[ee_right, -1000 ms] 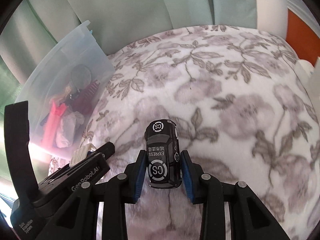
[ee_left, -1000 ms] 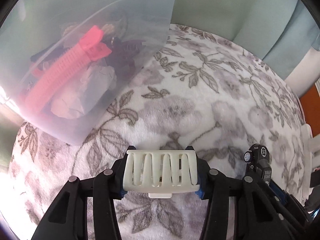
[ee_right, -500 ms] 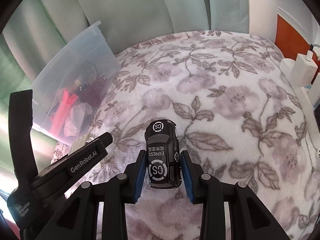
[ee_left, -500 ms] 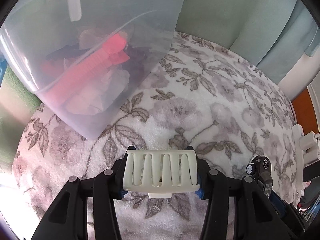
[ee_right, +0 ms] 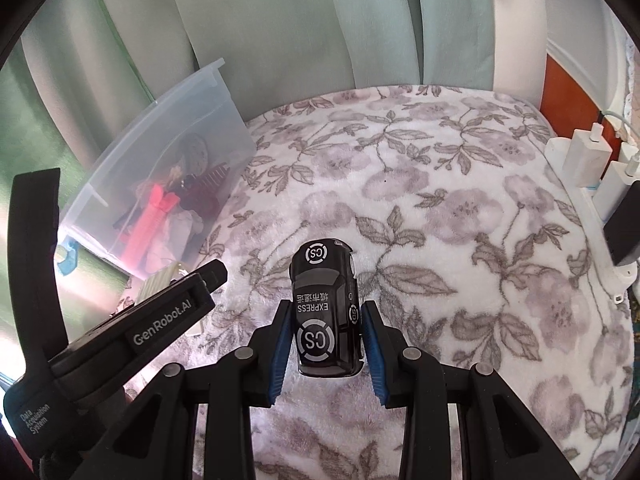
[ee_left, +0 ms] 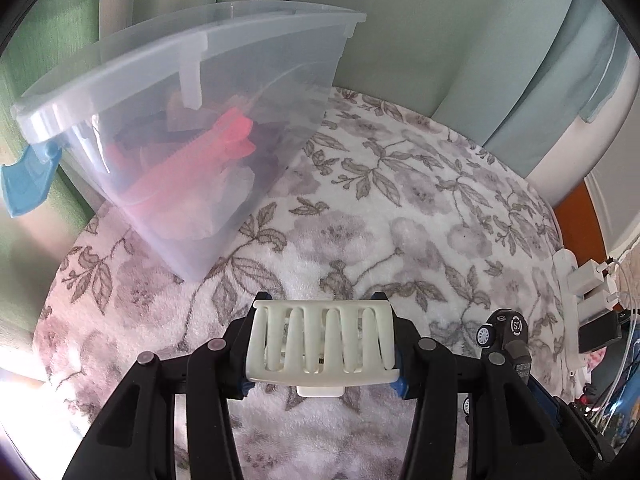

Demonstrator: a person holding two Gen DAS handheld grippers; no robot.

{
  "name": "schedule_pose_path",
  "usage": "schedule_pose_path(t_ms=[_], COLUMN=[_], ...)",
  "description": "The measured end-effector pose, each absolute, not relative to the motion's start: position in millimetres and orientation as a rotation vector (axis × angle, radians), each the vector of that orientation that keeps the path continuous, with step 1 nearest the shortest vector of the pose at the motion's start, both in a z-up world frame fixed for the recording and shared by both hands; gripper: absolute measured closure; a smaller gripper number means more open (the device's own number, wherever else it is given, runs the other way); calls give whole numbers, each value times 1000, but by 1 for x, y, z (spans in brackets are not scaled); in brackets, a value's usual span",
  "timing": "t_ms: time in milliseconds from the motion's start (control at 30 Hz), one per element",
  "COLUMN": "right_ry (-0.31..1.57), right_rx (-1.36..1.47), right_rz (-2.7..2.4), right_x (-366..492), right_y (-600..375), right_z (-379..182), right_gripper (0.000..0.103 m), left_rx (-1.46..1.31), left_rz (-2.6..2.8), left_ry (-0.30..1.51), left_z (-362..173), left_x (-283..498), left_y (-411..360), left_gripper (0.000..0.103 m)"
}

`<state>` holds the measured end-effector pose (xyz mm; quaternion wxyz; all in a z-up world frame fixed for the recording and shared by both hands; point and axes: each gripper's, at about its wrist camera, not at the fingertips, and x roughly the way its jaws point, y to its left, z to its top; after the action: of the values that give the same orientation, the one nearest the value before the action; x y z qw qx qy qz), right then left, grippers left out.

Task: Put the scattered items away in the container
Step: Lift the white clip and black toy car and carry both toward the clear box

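Note:
My left gripper [ee_left: 322, 344] is shut on a cream-white hair claw clip [ee_left: 322, 340], held above the floral blanket. The clear plastic container [ee_left: 192, 92] stands ahead and to the left, with a pink item [ee_left: 212, 148] and crumpled things inside. My right gripper [ee_right: 325, 320] is shut on a black toy car [ee_right: 325, 312] marked "EXPRESS" and "CS". In the right wrist view the container [ee_right: 168, 168] is at the far left, beyond the left gripper's body [ee_right: 132, 324]. The car also shows in the left wrist view [ee_left: 506, 332] at lower right.
A white floral blanket [ee_right: 440, 208] covers the surface. Green curtains [ee_right: 280, 20] hang behind. White chargers on a power strip [ee_right: 588, 160] lie at the right edge. A blue latch [ee_left: 24, 188] hangs from the container's left corner.
Both grippers have risen and pulled back, each still holding its item. The container now appears farther away, with its rim and blue latch in sight.

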<state>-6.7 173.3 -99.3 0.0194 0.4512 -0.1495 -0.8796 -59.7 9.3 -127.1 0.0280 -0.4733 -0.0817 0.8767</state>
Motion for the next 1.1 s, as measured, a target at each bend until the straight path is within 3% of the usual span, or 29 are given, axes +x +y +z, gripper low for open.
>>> schedule_pose_path(t_ms=[800, 1100], right_ry=[-480, -531], right_rx=[1167, 962], right_rz=[-2858, -2943], right_x=[35, 53], right_y=[169, 182], right_z=[-30, 19], right_gripper=[66, 67], left_rx=[-1122, -939], left_rz=[2687, 2700], left_ry=[-318, -384], left_z=[-36, 17], left_x=[-16, -5], left_y=[-3, -15], left_gripper=[51, 51])
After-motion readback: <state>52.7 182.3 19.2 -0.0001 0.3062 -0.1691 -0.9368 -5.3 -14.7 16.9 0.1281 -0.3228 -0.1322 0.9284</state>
